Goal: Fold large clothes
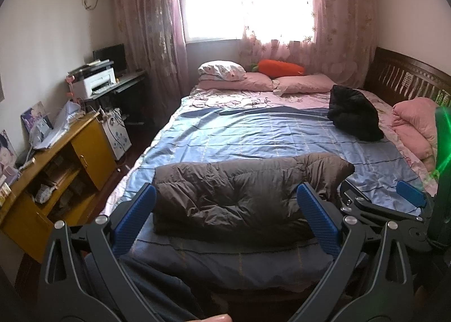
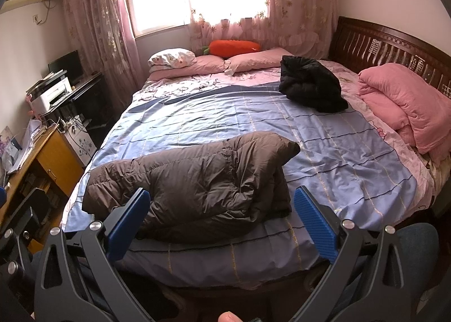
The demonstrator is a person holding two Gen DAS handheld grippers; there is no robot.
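Note:
A brown puffy down jacket (image 1: 239,195) (image 2: 194,181) lies folded into a long bundle near the foot of the bed, on the blue striped sheet (image 1: 253,136) (image 2: 338,147). My left gripper (image 1: 227,203) hangs open just in front of the bundle, its blue pads (image 1: 135,217) wide apart with nothing between them. My right gripper (image 2: 220,209) is open too, held before the bundle's near right end. The right gripper (image 1: 389,195) also shows at the right edge of the left wrist view. A black jacket (image 1: 353,113) (image 2: 310,85) sits crumpled at the far right of the bed.
Pink pillows (image 1: 253,82) and an orange carrot cushion (image 2: 234,47) line the head of the bed under the window. A folded pink quilt (image 2: 408,105) lies by the dark wooden bed frame (image 2: 394,45). A yellow cabinet (image 1: 56,169) and a desk with a printer (image 1: 93,82) stand left.

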